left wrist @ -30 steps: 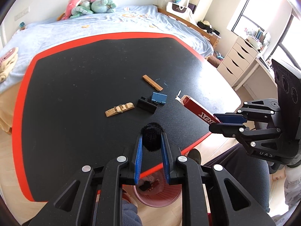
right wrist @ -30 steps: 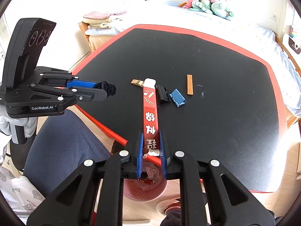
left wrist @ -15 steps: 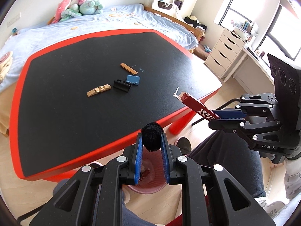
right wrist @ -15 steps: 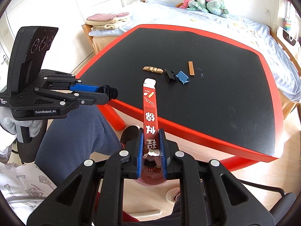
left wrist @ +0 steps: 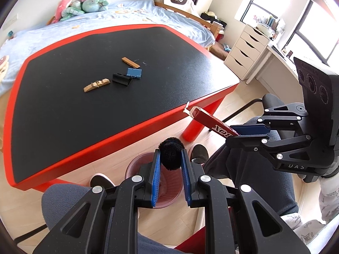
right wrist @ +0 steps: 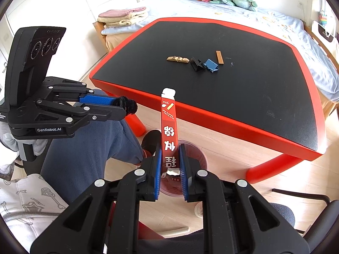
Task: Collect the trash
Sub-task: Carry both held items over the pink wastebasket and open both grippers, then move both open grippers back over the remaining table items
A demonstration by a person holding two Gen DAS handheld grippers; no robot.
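Observation:
My left gripper (left wrist: 170, 158) is shut on a black fuzzy ball (left wrist: 170, 153), which hangs above a pink waste bin (left wrist: 135, 166) on the floor. In the right wrist view that gripper (right wrist: 118, 105) shows at the left with the ball (right wrist: 127, 104) at its tip. My right gripper (right wrist: 170, 158) is shut on a long red box (right wrist: 168, 122) with white lettering, held over the same bin (right wrist: 196, 158). The box (left wrist: 208, 121) sticks out of the right gripper (left wrist: 243, 133) in the left wrist view.
The black table with a red rim (left wrist: 127, 131) holds a tan clip (left wrist: 96, 84), a black clip (left wrist: 121, 79), a blue clip (left wrist: 134, 73) and a brown stick (left wrist: 130, 62). A person's blue-trousered legs (right wrist: 84, 148) and dark shoes flank the bin. A bed and white drawers (left wrist: 246, 53) stand behind.
Both grippers pulled back from over the table to beyond its front edge, carrying the ball and the box. The bin now lies in the open beneath them.

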